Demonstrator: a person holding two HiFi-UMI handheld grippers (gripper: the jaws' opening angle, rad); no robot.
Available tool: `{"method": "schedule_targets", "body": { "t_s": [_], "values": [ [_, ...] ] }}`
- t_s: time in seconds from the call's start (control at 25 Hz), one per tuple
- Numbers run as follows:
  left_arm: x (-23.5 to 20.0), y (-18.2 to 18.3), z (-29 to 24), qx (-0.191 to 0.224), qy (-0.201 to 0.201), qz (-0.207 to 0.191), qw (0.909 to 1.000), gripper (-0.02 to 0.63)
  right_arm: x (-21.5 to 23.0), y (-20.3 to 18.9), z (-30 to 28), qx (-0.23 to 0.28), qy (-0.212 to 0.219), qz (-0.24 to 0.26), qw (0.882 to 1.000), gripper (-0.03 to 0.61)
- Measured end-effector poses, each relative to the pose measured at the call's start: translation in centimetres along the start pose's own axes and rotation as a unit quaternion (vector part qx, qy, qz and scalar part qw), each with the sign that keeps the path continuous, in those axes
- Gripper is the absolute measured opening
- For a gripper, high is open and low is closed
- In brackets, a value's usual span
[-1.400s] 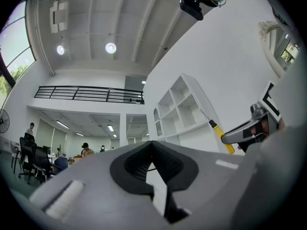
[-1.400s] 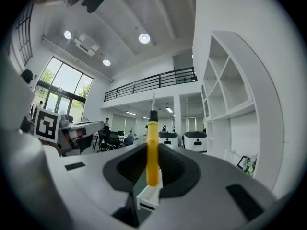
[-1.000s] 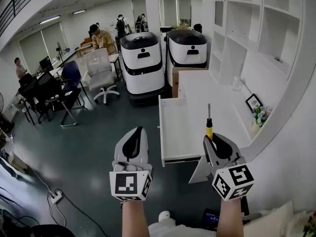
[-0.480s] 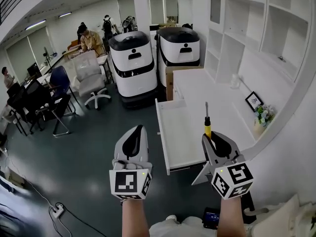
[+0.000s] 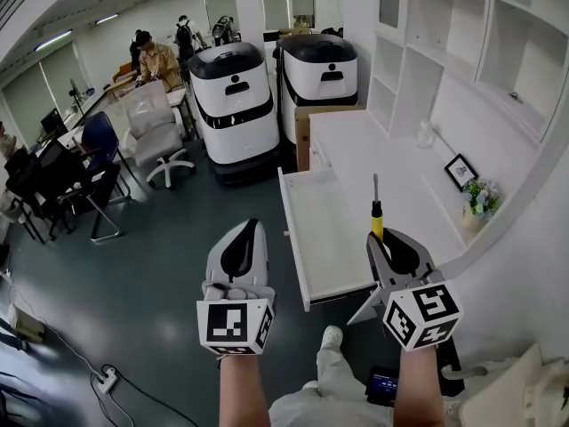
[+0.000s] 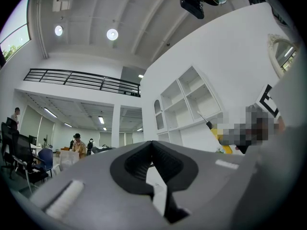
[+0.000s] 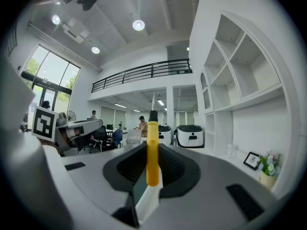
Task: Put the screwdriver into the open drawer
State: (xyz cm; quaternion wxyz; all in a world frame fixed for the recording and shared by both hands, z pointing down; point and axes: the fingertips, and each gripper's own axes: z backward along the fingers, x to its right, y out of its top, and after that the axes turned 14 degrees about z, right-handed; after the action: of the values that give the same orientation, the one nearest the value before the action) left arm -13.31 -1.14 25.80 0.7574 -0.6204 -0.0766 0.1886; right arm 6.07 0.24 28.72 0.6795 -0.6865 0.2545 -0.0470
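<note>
Head view: open drawer (image 5: 331, 229) pulled out of the white counter (image 5: 373, 149), only its bare white bottom on show. Screwdriver (image 5: 376, 213) not in it: pinched by its yellow handle in the right gripper (image 5: 382, 241), shaft pointing away, seen just right of the drawer's right rim. Left gripper (image 5: 246, 238) pressed together with nothing between its pads, over the dark floor left of the drawer. On the counter, a framed picture (image 5: 459, 171) and a small pot of flowers (image 5: 481, 201), near each other by the wall. Wall shelves (image 5: 444, 52) above, one compartment holding a small dark thing, too small to tell. Brown box (image 5: 302, 140) standing beyond the drawer, against the counter's end.
</note>
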Motion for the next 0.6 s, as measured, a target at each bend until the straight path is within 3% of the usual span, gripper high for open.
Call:
{"method": "schedule_targets", "body": {
  "t_s": [0.6],
  "values": [
    [-2.9,-1.2,-7.2,0.011,0.005,-0.008,0.9999,0.009,3.5,-0.8,-7.6,0.008,0.003,-0.002,1.000,0.078]
  ]
}}
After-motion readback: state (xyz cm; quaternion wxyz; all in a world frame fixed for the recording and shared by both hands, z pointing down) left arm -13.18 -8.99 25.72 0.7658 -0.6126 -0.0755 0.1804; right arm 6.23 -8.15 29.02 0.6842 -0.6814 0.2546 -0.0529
